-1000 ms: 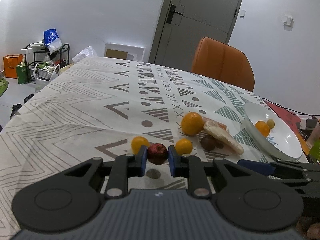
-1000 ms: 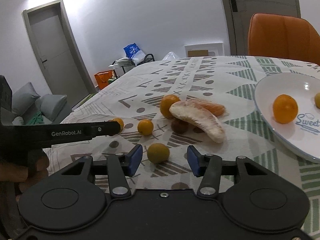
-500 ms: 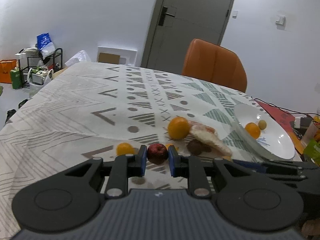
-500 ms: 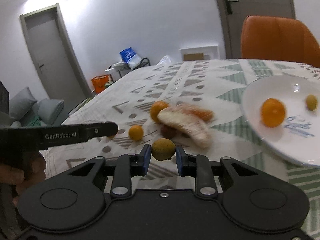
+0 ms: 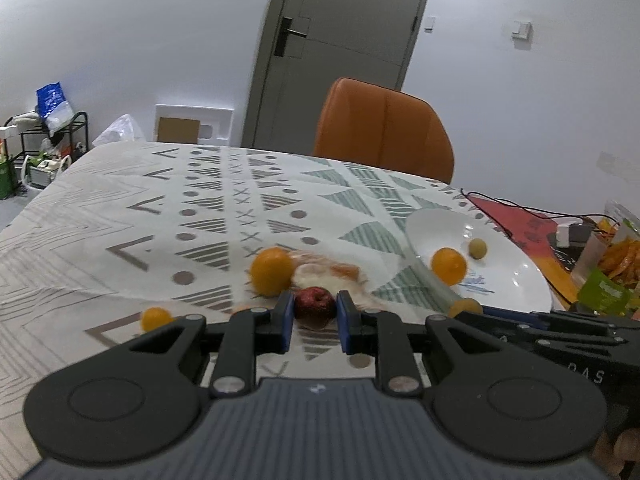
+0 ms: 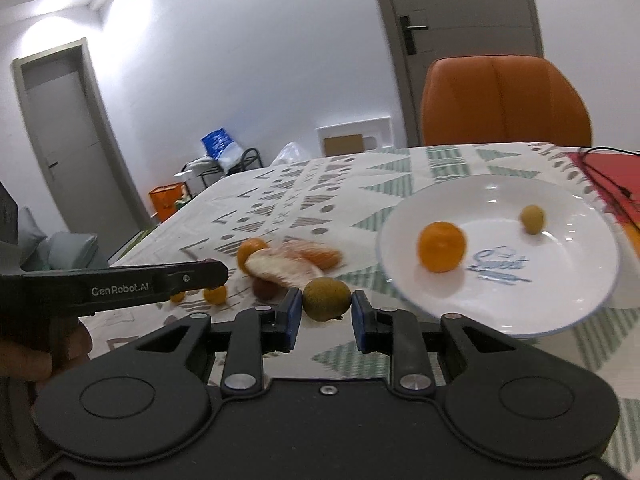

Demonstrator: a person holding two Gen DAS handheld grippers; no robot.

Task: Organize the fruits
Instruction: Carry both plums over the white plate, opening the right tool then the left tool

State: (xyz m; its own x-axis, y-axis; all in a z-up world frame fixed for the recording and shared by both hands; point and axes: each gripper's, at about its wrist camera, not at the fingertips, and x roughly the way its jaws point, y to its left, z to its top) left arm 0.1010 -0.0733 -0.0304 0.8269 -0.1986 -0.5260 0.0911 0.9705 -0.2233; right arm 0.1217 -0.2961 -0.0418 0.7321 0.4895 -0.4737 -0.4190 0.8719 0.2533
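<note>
The left tool (image 5: 314, 322) is black with blue pads, and between the pads is a dark red fruit (image 5: 315, 305). The right tool (image 6: 326, 322) has the same black and blue, and its fruit (image 6: 326, 298) is olive green-brown. The tabletop (image 5: 120, 216) cloth is cream-white with grey and pale green triangles, dots, crosses and zigzag lines. Beyond the right tool, the plate (image 6: 560, 304) is white with blue script; on it are one orange fruit (image 6: 441, 246) and one small yellow-green fruit (image 6: 532, 219). The chair (image 5: 382, 128) is orange-brown.

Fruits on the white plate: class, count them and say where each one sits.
2. An orange sits on the left part of the white plate; a small greenish fruit sits farther back, to its right. None seems hidden.
</note>
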